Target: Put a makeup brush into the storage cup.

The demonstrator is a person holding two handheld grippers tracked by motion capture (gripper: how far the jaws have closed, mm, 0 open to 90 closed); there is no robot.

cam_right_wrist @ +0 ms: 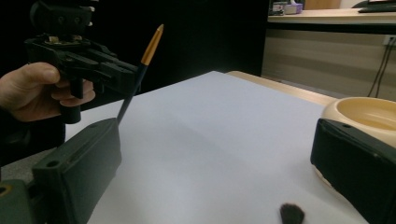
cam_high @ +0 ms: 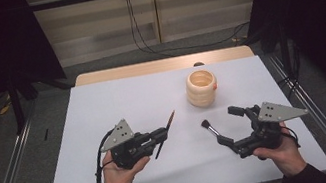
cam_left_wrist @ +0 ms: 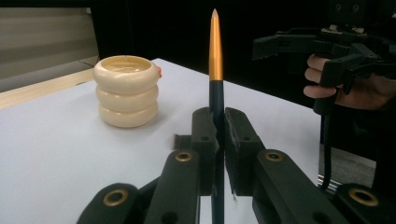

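I see the white table (cam_high: 116, 181) carrying a cream ringed holder (cam_high: 201, 87) at its far right. My left gripper (cam_high: 164, 133) has its fingers clamped on a gold-tipped brush (cam_high: 170, 121); my right gripper (cam_high: 228, 125) spreads its fingers wide around a black-bristled brush (cam_high: 209, 128), not gripping.

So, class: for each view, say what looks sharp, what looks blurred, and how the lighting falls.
High view: even light on the white table sheet, dark surroundings, soft shadows. Left gripper view: the gold-tipped dark brush handle and the cream ringed ceramic pot are sharp. Right gripper view: near black tongs and the small dark-bristled brush blur.
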